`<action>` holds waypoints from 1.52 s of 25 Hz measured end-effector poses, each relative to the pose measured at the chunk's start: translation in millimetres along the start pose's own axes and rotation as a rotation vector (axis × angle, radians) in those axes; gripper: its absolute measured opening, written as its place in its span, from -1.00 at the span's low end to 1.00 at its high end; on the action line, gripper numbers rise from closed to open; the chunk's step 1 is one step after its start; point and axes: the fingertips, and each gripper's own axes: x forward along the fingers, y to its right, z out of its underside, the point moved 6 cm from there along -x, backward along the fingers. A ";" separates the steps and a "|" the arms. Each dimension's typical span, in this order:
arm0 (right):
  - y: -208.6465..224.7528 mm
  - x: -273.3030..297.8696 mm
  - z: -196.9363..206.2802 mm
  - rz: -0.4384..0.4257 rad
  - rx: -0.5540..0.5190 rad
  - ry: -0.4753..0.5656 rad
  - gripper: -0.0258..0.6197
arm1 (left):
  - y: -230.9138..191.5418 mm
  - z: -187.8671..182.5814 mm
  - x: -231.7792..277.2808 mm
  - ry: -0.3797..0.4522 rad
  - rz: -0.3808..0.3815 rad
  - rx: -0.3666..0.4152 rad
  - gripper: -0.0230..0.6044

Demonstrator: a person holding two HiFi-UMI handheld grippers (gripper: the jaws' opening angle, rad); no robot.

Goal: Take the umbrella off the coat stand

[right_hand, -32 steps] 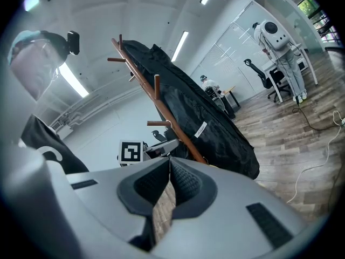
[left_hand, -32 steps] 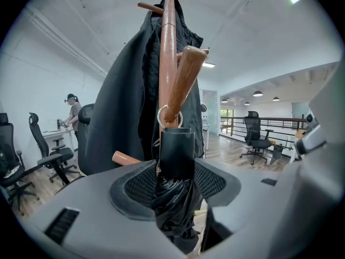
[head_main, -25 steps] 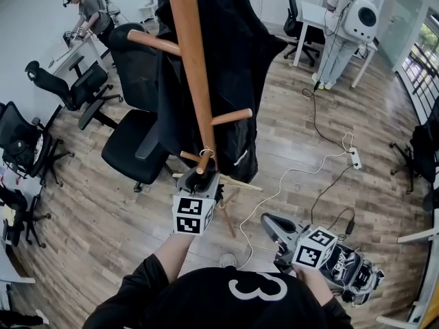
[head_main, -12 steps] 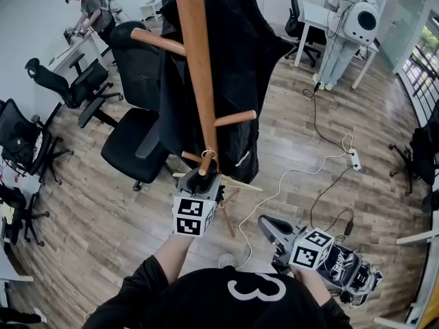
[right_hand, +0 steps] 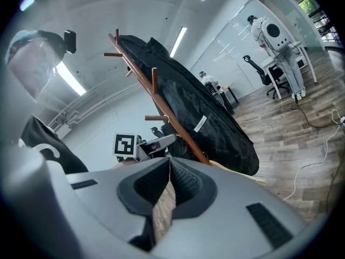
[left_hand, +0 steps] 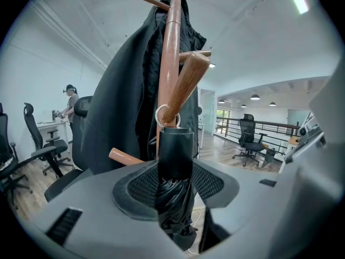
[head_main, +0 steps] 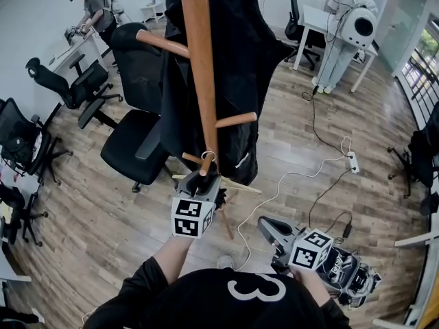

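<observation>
One wooden coat stand [head_main: 197,67] rises ahead, with a black coat [head_main: 236,53] draped over its upper pegs. Low on the pole, the left gripper [head_main: 199,184] has its jaws clamped on the folded black umbrella [left_hand: 175,161]. The right gripper [head_main: 269,229] hangs well apart to the side, jaws pressed together on nothing. The umbrella's metal ring [left_hand: 157,116] is looped over a short lower peg [left_hand: 186,82].

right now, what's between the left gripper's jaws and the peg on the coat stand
In the left gripper view, the folded black umbrella fills that stretch: the left gripper grips it, and its ring hooks over the wooden peg.
</observation>
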 end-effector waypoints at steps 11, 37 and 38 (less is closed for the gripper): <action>-9.0 -3.9 1.2 -0.006 -0.009 0.008 -0.84 | 4.2 -5.7 -14.1 0.012 0.026 -0.011 -0.30; -35.3 -12.0 4.2 -0.032 -0.053 0.001 -0.84 | 19.2 -19.0 -59.0 0.039 0.077 -0.012 -0.30; -36.5 -12.3 4.4 -0.033 -0.055 0.001 -0.84 | 19.5 -19.2 -61.2 0.040 0.077 -0.016 -0.30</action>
